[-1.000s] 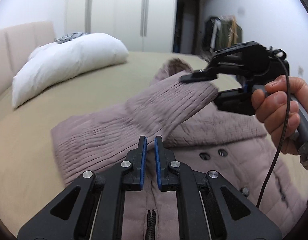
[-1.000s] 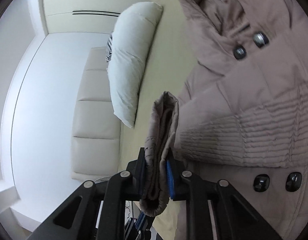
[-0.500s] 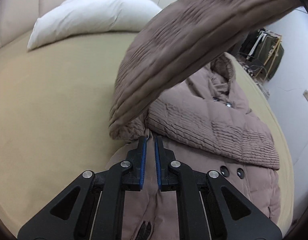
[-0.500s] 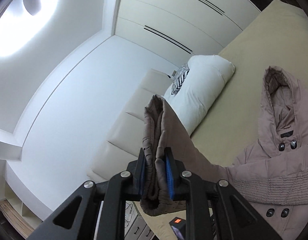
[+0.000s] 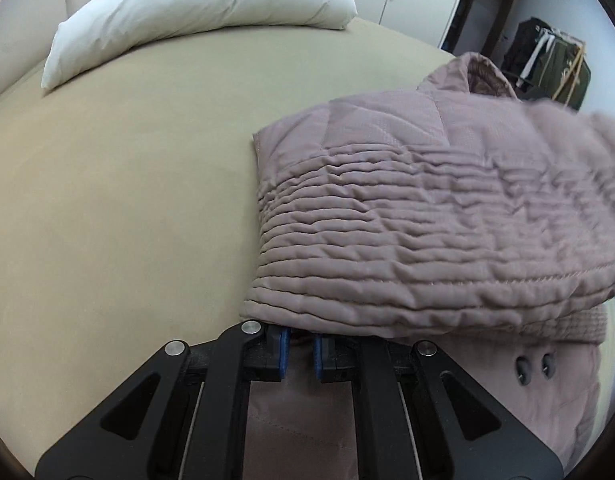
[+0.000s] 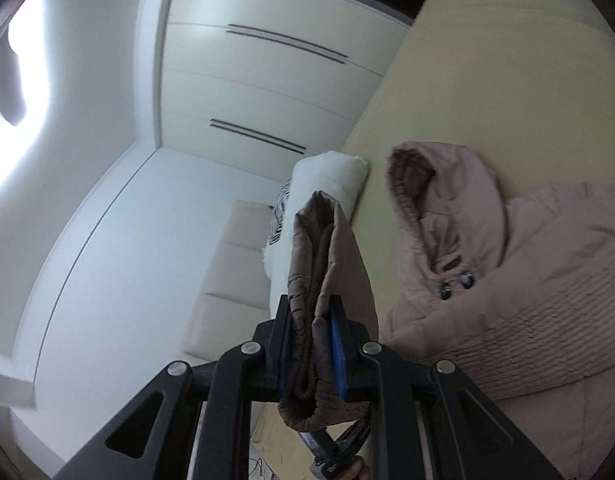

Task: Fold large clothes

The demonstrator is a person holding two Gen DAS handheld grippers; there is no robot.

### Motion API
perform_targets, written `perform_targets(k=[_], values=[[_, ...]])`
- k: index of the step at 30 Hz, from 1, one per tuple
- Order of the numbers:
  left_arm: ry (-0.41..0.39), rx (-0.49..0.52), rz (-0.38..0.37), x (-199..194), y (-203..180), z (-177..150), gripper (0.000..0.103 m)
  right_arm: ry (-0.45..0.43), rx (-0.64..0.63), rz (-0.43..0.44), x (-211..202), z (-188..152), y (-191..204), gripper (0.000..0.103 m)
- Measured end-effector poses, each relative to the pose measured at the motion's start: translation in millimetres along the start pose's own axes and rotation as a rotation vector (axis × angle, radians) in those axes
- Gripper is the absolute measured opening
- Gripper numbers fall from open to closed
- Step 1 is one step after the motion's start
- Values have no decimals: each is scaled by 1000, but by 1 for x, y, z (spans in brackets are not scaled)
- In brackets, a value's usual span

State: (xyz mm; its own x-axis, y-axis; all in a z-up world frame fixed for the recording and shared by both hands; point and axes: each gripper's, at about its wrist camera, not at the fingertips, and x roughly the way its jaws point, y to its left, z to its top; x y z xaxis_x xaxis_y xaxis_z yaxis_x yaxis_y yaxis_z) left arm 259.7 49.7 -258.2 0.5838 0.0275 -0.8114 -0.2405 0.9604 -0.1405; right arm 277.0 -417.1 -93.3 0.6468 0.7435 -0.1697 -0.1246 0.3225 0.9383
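Observation:
A mauve quilted hooded coat (image 5: 555, 392) lies on the beige bed (image 5: 127, 168). Its ribbed sleeve (image 5: 427, 240) is drawn across the coat's body toward the right, where it blurs. My left gripper (image 5: 300, 344) is shut and points down at the sleeve's fold, its tips tucked under the fold's edge; nothing shows between the pads. In the right wrist view my right gripper (image 6: 311, 332) is shut on the sleeve's cuff (image 6: 319, 264) and holds it up above the bed. The hood (image 6: 423, 188) and the buttoned collar (image 6: 455, 284) lie beyond.
A long white pillow (image 5: 195, 4) rests by the padded headboard (image 6: 227, 280) at the bed's far end. White wardrobe doors (image 6: 267, 80) stand behind the bed. A rack of dark clothes (image 5: 547, 60) stands at the far right. Part of a hand (image 6: 355, 472) shows below the right gripper.
The right gripper has lifted the cuff and carried it across the coat, so the sleeve now lies folded over the body. The left gripper has sunk to the fold's edge.

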Motion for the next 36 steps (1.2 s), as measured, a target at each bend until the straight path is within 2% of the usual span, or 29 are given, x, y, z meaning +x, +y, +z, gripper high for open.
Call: perform_targets(k=[6,11,15,17,20,22,24,26,28,30,34,36], values=[[-8,59,22,5,-5,0,7,-29,148,-174,-4,-1,-103,19],[5,56,-50,-8,-9,-9,7,-50,221,-269,-11,-7,-158,19],[4,176,-86,-42,-10,-25,7,-38,187,-308,-16,-6,-165,19],[-32,170,-106,-58,-6,-21,7,-25,159,-332,-16,-5,-163,19],[-87,96,-141,-69,-1,8,7,-22,148,-347,-14,-5,-163,19],[-87,62,-173,-61,-4,30,7,-23,141,-354,-16,-5,-162,19],[-45,60,-191,-38,-11,50,7,-24,130,-364,-17,-6,-162,19],[10,92,-150,-11,-18,60,7,-26,124,-375,-20,-6,-165,19],[69,120,-118,18,-21,61,7,-26,126,-383,-21,-7,-169,19],[83,87,-139,32,-13,56,7,-22,125,-387,-24,-9,-174,18],[69,119,-165,35,-6,51,7,-21,123,-387,-25,-11,-180,16],[82,86,-198,29,1,56,7,-26,121,-389,-27,-12,-179,16]])
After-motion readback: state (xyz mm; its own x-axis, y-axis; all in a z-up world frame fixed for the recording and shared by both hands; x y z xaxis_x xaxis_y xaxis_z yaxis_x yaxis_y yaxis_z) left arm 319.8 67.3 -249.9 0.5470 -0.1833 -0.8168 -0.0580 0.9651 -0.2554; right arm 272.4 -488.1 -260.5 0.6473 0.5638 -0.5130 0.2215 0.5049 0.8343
